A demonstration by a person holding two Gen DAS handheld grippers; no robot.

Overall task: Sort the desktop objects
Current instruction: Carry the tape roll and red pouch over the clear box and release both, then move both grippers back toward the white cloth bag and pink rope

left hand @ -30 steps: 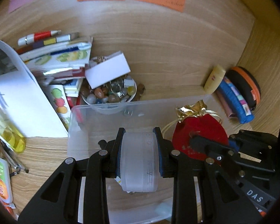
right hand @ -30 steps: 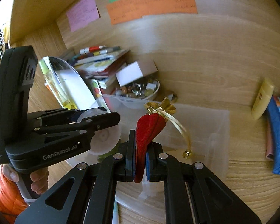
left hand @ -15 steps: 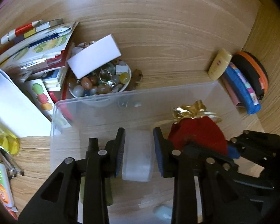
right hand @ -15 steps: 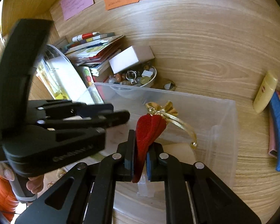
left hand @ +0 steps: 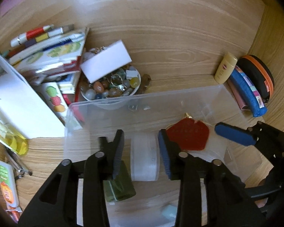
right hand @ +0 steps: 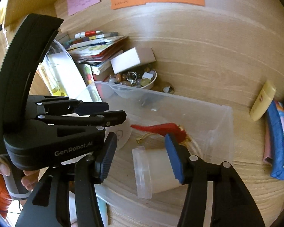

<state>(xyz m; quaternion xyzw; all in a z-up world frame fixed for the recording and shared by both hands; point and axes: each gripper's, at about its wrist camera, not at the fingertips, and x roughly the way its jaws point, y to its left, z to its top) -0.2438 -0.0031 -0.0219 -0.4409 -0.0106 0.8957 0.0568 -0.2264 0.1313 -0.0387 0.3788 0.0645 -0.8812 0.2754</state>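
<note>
Both grippers hung over the clear plastic bin (left hand: 179,102) on the wooden desk (left hand: 170,43). The left gripper (left hand: 141,151) had just been opening its jaws: a roll of clear tape (left hand: 144,158) stood between them, with a gap on its left side and the right pad close against it, so whether that pad still touched could not be told. The right gripper (right hand: 140,155) had also just been opening; its jaws stood wide with nothing pressed between the pads. The red pouch (right hand: 161,128) with its gold tie lay inside the bin, just beyond the right fingertip, beside a clear lidded container (right hand: 153,170). A green block (left hand: 119,187) lay in the bin under the left gripper. Behind the bin sat a bowl of beads and stones (left hand: 111,89), a white box (left hand: 106,64) and a stack of books (left hand: 51,54). At the right lay a yellow tube (left hand: 225,68) and a blue pouch (left hand: 246,92).
</note>
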